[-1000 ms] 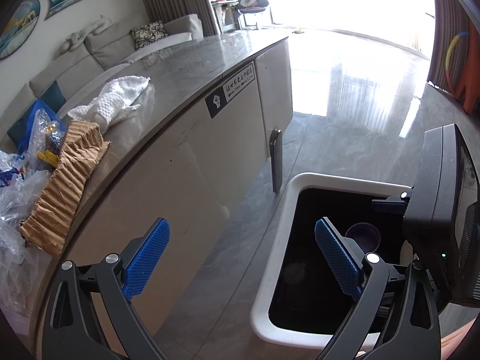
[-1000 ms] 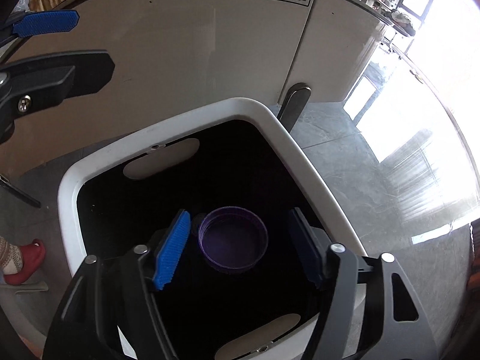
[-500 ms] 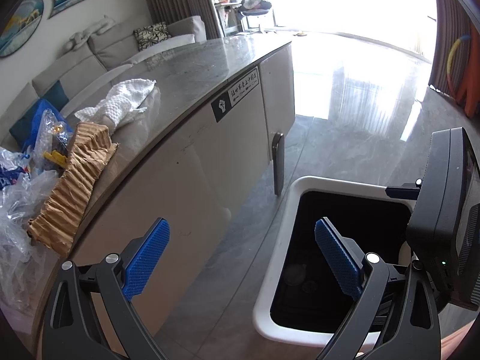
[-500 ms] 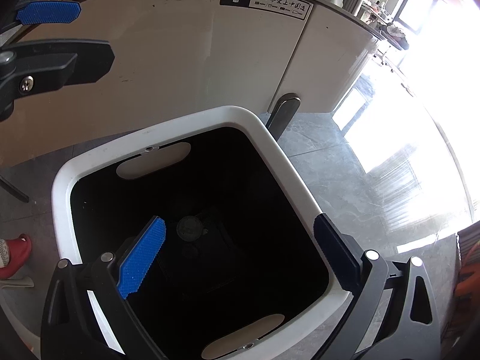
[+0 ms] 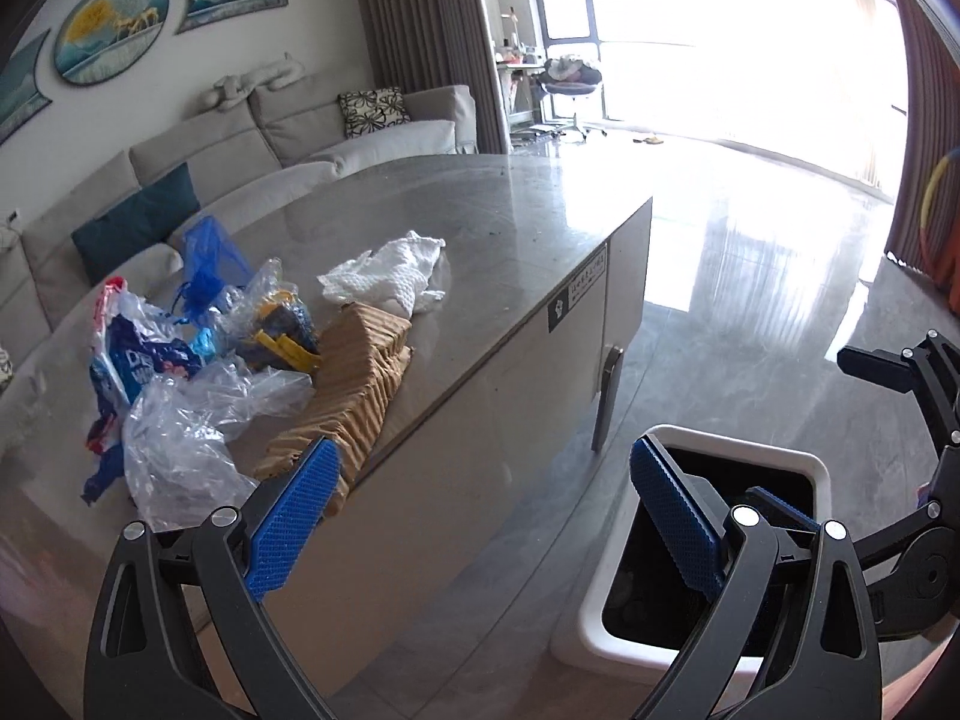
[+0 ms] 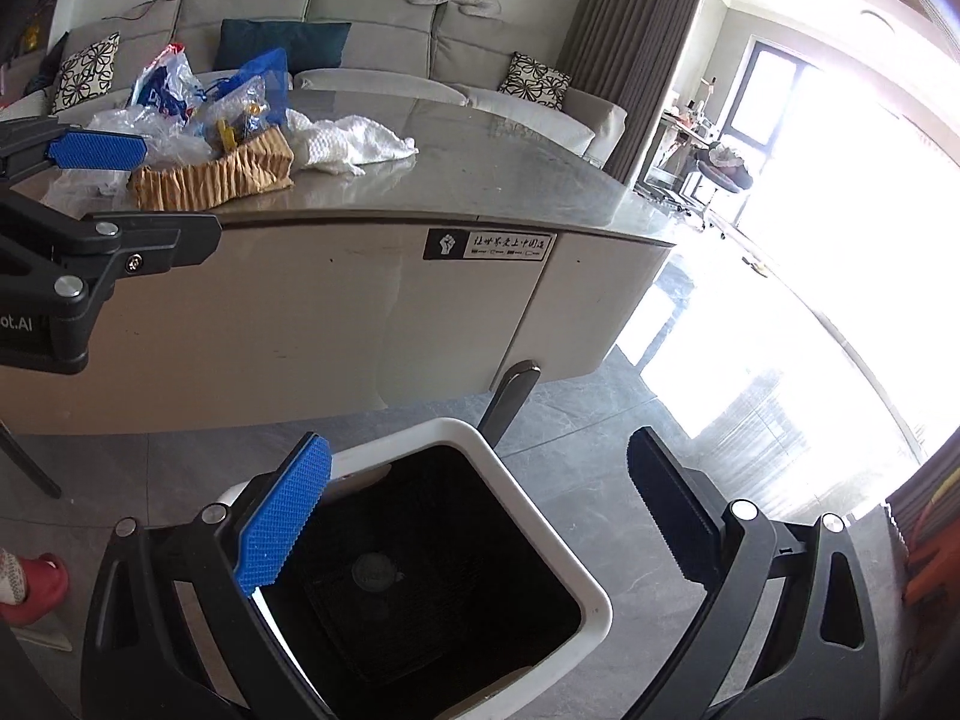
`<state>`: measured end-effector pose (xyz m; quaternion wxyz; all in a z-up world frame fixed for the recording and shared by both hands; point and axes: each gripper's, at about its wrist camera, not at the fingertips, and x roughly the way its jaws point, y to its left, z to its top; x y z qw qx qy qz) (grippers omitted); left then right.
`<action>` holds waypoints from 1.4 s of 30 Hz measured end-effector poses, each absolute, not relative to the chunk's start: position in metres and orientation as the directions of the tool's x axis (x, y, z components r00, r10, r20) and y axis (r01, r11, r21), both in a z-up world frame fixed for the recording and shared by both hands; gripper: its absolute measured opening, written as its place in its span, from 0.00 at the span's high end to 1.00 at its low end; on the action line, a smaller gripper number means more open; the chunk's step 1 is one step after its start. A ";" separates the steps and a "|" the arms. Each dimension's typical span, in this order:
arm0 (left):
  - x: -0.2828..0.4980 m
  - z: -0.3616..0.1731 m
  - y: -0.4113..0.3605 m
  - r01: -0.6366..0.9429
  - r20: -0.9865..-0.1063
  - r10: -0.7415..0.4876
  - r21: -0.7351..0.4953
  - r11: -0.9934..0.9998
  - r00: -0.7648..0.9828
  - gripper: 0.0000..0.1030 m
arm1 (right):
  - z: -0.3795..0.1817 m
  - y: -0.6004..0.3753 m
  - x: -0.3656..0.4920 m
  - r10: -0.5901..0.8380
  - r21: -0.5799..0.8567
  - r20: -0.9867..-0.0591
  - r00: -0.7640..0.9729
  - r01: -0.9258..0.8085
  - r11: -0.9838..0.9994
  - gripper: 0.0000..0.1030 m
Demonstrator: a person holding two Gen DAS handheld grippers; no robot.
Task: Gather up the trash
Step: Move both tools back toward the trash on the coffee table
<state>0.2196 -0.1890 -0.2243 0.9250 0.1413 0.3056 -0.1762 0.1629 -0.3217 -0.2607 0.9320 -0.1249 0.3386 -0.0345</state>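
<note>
A heap of trash lies on the grey table top [image 5: 480, 222]: brown corrugated cardboard [image 5: 354, 372], crumpled white paper towel [image 5: 390, 270], clear plastic film [image 5: 174, 444] and blue bags [image 5: 210, 264]. The same cardboard [image 6: 210, 174] and paper towel [image 6: 348, 144] show in the right wrist view. A white bin with a black inside [image 6: 540, 516] stands on the floor beside the table. My left gripper [image 5: 486, 528] is open and empty, raised near the table's edge. My right gripper [image 6: 480, 516] hangs open and empty over the bin [image 5: 804, 468].
A grey sofa [image 5: 300, 132] with cushions runs behind the table. The table's flat metal leg [image 5: 606, 396] stands close to the bin. A person's red slipper [image 6: 33, 594] is on the floor at the left. Glossy grey floor [image 5: 750, 300] stretches toward a bright window.
Both grippers have risen, so the table top and trash heap come into view. The right gripper's jaws widened and the purple cup seen between them a second ago is gone from view.
</note>
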 end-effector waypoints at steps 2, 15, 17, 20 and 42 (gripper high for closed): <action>0.216 -0.212 -0.179 0.400 -0.597 -0.237 0.156 0.903 0.767 0.05 | -0.245 -0.314 0.154 -0.143 -0.247 -0.597 0.789 -0.011 0.969 0.05; 0.175 -0.135 -0.110 0.270 -0.493 -0.202 0.069 0.960 0.846 0.04 | -0.141 -0.258 0.101 -0.063 -0.262 -0.462 0.884 -0.068 0.963 0.05; 0.171 -0.130 -0.100 0.253 -0.485 -0.192 0.063 0.965 0.853 0.04 | -0.131 -0.248 0.101 -0.042 -0.260 -0.444 0.895 -0.084 0.962 0.05; 0.169 -0.126 -0.084 0.216 -0.475 -0.161 0.064 0.974 0.865 0.04 | -0.121 -0.231 0.107 -0.022 -0.279 -0.420 0.907 -0.106 0.954 0.05; 0.228 -0.168 -0.023 0.052 -0.566 -0.015 0.050 0.997 0.824 0.04 | -0.138 -0.169 0.184 0.119 -0.267 -0.456 0.882 -0.263 0.927 0.05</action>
